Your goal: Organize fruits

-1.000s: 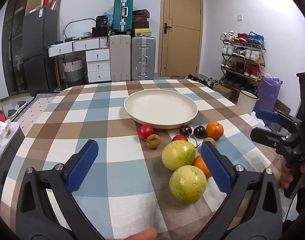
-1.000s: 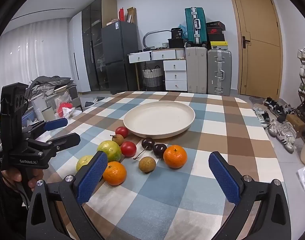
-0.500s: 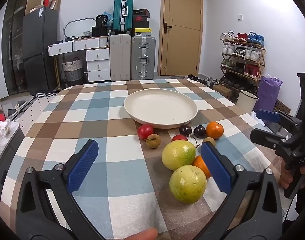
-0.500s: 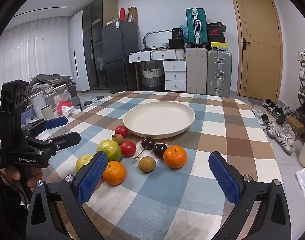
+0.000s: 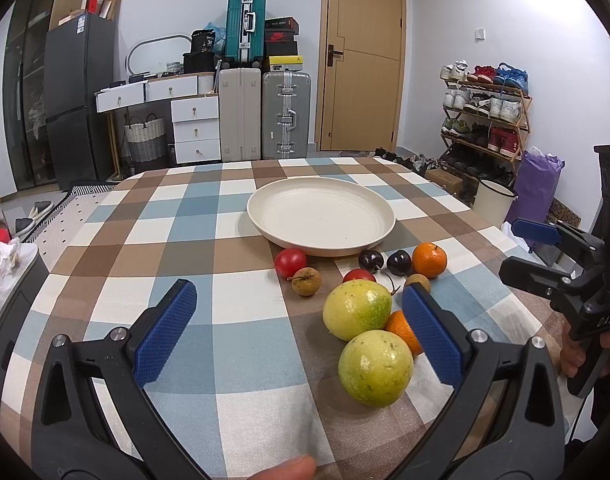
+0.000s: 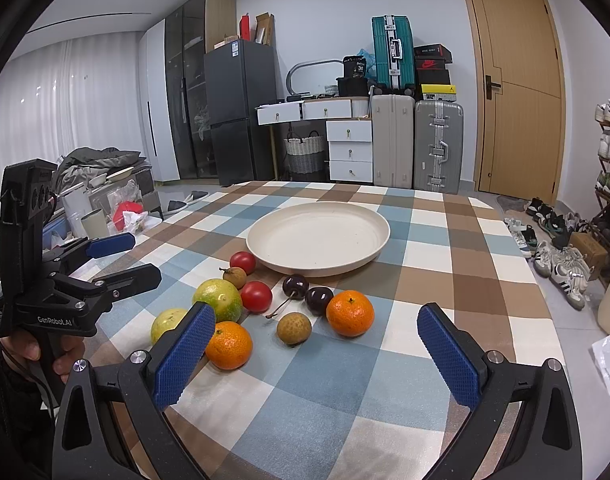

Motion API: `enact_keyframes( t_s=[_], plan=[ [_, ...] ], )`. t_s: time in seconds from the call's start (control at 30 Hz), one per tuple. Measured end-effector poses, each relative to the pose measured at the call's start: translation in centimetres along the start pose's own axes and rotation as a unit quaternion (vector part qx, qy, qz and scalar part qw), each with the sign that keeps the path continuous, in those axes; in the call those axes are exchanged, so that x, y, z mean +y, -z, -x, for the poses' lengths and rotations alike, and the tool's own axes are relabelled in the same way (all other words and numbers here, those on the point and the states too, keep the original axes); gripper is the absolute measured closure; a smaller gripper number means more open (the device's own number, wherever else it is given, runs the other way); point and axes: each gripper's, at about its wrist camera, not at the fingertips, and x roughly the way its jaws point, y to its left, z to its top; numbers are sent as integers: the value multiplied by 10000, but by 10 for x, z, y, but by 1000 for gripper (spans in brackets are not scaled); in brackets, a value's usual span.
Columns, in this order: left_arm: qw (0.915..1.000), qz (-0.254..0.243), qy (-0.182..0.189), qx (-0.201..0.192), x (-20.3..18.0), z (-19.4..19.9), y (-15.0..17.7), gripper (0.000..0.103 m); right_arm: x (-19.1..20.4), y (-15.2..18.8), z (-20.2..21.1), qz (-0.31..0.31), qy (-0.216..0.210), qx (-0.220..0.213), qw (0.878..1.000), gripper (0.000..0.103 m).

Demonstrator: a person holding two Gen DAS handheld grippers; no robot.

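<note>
Fruits clustered beside plate edge, jaws spread wide

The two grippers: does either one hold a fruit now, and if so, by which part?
Nothing is held. The left gripper and the right gripper are both open above the table, and every fruit lies on the cloth.

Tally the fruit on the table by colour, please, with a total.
Yellow-green: 2
Orange: 2
Red: 2
Dark cherries: 2
Brown: 2
Total: 10, none on the plate.
</note>
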Motion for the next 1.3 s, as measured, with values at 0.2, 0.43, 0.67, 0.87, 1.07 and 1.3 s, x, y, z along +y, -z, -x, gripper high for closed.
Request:
enact_keyframes(
  t_s=[0.2, 0.43, 0.67, 0.87, 1.07, 1.3],
  plan=[
    [10000, -4, 7, 1, 0, 0, 0, 1, 0, 0, 0, 4, 6, -3, 10000, 0],
    [10000, 0, 5, 5, 0, 0, 0, 1, -1, -1, -1, 8, 4, 9, 10000, 0],
    [10000, -5, -1, 4, 1, -1, -1, 1, -1, -1, -1, 9, 5, 11, 10000, 0],
    [10000, -1, 1, 3, 1, -1, -1, 1, -2, -1, -2, 9, -2, 13, 10000, 0],
    [10000, -4, 2, 11, 1, 1, 1, 1, -2, -3, -2, 13, 5, 18, 10000, 0],
    [10000, -24, 41, 30, 2, 0, 0, 1, -5, 1, -4, 5, 31, 66, 10000, 0]
  ],
)
